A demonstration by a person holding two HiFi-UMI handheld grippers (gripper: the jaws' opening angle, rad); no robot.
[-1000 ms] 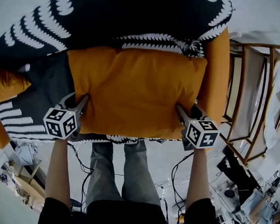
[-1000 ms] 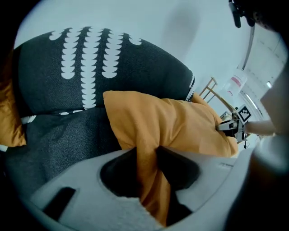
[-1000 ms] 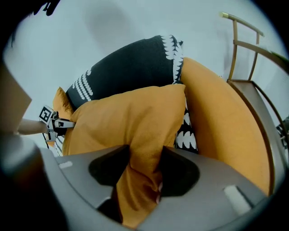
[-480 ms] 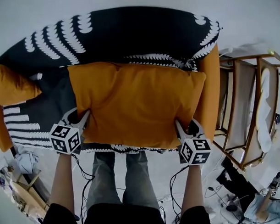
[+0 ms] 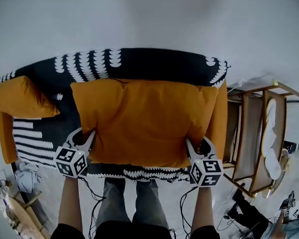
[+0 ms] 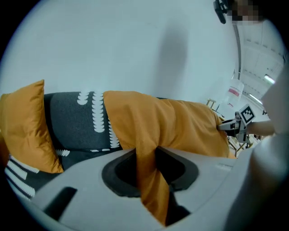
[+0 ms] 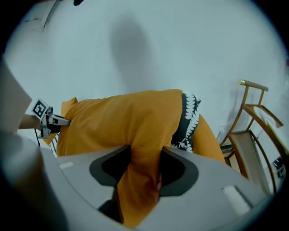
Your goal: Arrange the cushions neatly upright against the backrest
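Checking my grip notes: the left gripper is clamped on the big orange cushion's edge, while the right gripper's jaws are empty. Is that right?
Not quite. The right gripper isn't empty: the right gripper view shows its jaws clamped on the orange cushion too, at the opposite edge. The left gripper is clamped on it as you say.

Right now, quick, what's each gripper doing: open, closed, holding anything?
Left gripper: closed on the big orange cushion, at its lower left corner.
Right gripper: closed on the same cushion, at its lower right corner.
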